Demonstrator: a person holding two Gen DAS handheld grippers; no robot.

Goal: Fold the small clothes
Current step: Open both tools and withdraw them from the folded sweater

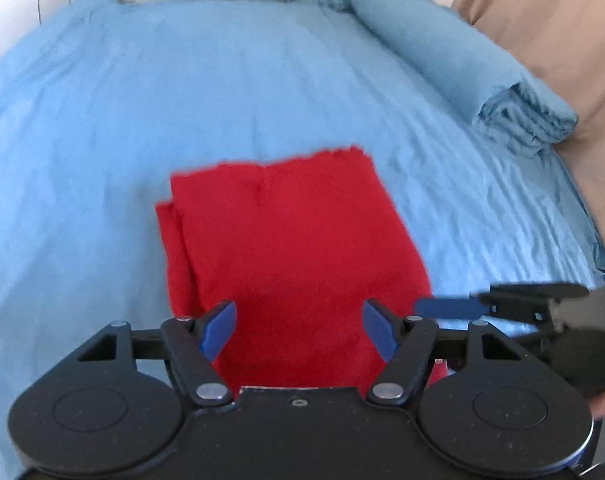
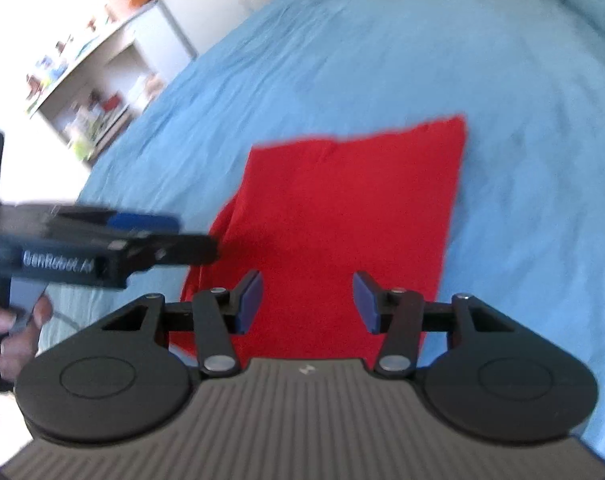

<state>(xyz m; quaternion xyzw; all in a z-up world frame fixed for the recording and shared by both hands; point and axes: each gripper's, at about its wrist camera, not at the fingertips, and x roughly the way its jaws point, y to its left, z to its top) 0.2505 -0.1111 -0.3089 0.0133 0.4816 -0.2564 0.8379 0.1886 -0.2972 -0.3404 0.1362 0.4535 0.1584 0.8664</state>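
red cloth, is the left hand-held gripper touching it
Cannot tell. In the left wrist view the left hand-held gripper is open over the red cloth, but no gap or contact shows.

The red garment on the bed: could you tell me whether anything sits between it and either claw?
Nothing visible does. The red garment lies directly ahead of the open left claw and the open right claw.
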